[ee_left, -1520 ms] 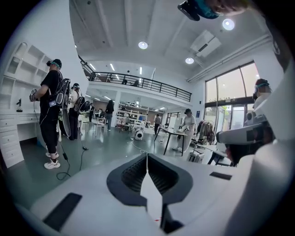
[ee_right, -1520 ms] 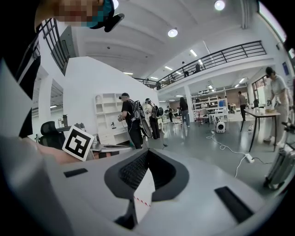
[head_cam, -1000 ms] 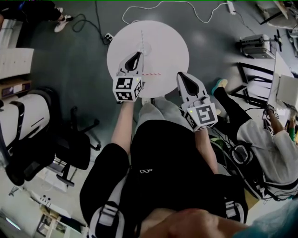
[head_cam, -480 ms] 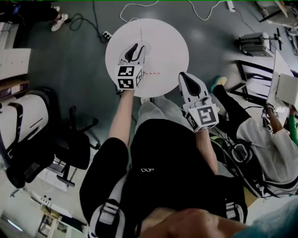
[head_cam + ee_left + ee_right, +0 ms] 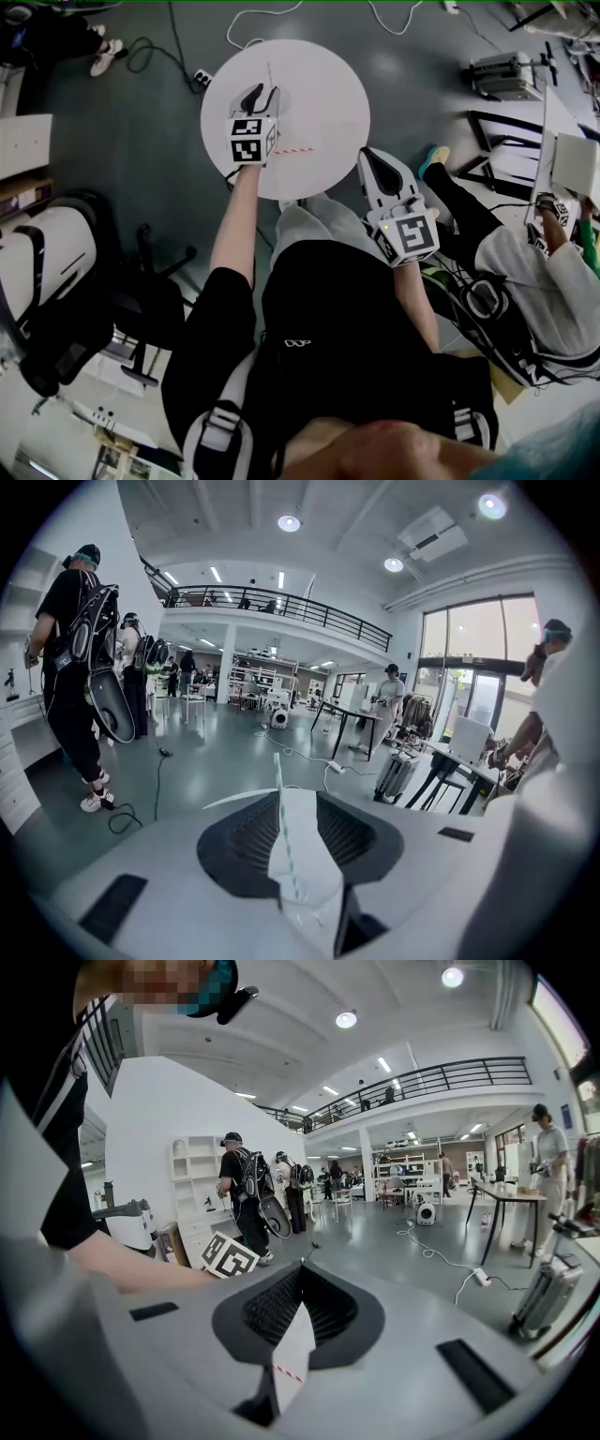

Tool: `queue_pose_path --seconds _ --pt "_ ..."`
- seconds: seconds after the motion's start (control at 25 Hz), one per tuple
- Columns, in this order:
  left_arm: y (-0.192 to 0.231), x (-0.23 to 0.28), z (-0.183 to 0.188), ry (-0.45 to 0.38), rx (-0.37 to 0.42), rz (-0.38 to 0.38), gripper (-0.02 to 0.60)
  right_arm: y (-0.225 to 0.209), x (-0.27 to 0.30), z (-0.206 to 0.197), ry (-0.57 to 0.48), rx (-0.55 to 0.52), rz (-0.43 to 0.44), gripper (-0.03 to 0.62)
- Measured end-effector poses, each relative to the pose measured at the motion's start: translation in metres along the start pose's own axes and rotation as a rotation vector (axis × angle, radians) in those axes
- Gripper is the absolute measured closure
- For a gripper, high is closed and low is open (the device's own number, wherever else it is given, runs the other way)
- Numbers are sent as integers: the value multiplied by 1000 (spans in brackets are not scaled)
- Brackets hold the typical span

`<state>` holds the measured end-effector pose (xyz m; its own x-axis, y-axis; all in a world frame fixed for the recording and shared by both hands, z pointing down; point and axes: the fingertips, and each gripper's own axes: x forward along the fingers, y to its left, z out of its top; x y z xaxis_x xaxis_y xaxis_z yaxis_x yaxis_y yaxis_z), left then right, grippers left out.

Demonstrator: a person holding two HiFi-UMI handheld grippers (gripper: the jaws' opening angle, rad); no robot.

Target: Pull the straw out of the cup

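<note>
A round white table holds a clear cup with a teal-striped straw standing upright in it. In the head view that straw rises at the table's far left. My left gripper reaches over the table. Its jaws are opening, and in the left gripper view the cup and straw sit between them without the pads pressing. A red-striped straw lies flat on the table, also visible low in the right gripper view. My right gripper is shut and empty at the table's near right edge.
Cables and a power strip lie on the floor beyond the table. A person sits at the right beside a desk. A black chair stands at the left. Other people stand farther off.
My left gripper has moved away from me across the table to the cup, and its jaws have gone from shut to wide apart around it. The right gripper has stayed put.
</note>
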<state>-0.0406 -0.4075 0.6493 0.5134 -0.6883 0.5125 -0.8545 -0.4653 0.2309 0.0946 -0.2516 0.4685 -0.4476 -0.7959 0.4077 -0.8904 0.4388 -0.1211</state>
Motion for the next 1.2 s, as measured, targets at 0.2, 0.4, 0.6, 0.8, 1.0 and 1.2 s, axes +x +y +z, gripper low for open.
queue_pose_path --seconds 0.2,0.4,0.6,0.8,1.0,1.2 --pt "9 19 -9 62 1 -20 466 -5 -6 -3 31 -1 -39 579" --pt "14 36 -19 112 6 -38 466 -10 -6 -3 24 -20 -48 579" --pt "20 43 -23 148 34 -41 466 -9 -9 -3 41 -11 -84 579" --pt "18 55 -25 163 36 -50 466 -22 -18 1 43 -18 -129 579" --pt "15 59 -30 177 41 -53 471 -27 -28 -4 45 -16 -150 579" --pt "18 58 -29 171 26 -52 540 -26 -31 -11 76 -5 -157 579"
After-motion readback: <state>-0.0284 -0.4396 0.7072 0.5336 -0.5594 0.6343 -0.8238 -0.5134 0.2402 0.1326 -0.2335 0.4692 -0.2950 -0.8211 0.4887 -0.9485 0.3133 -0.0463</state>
